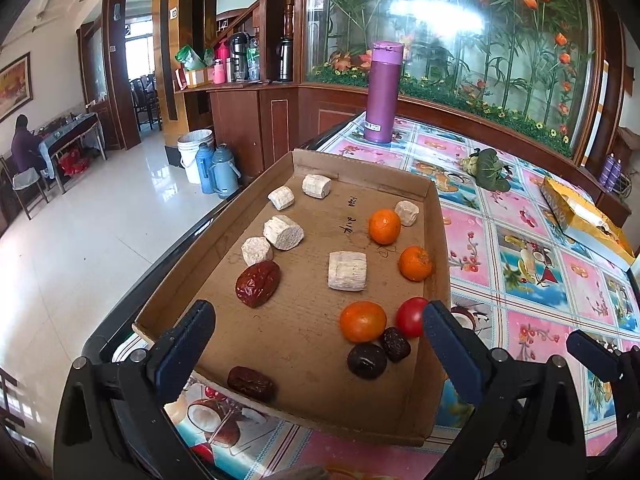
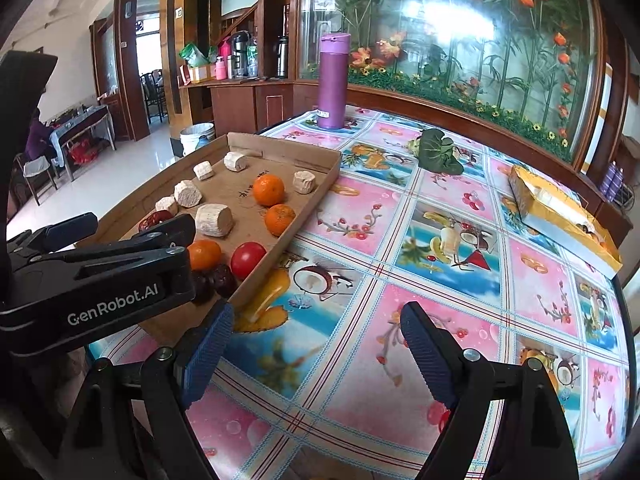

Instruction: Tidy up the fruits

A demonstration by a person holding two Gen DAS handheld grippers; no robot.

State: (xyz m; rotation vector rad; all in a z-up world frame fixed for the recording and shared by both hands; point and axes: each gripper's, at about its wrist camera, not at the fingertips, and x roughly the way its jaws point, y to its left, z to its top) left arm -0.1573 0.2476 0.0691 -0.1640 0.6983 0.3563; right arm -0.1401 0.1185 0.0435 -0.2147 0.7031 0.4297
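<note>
A shallow cardboard tray (image 1: pixel 248 196) (image 2: pixel 316 192) lies on the table and holds three oranges (image 1: pixel 363 321) (image 2: pixel 269 189), a red tomato (image 1: pixel 412 317) (image 2: pixel 247 259), several dark red dates (image 1: pixel 257 283) (image 2: pixel 220 278) and several pale chunks (image 1: pixel 347 271) (image 2: pixel 214 219). My left gripper (image 1: pixel 318 346) hovers open over the tray's near end, nothing between its fingers; the orange, tomato and dark dates lie just ahead. My right gripper (image 2: pixel 316 346) stands open above the bare tablecloth right of the tray, empty. The left gripper's body (image 2: pixel 100 280) shows in the right wrist view over the tray's near corner.
A purple flask (image 1: pixel 380 92) (image 2: pixel 332 80) stands at the table's far edge. A green leafy vegetable (image 1: pixel 486 168) (image 2: pixel 438 152) and a yellow box (image 1: pixel 580 220) (image 2: pixel 560 216) lie on the patterned tablecloth (image 2: pixel 440 260). A glass flower panel backs the table. A person sits far left.
</note>
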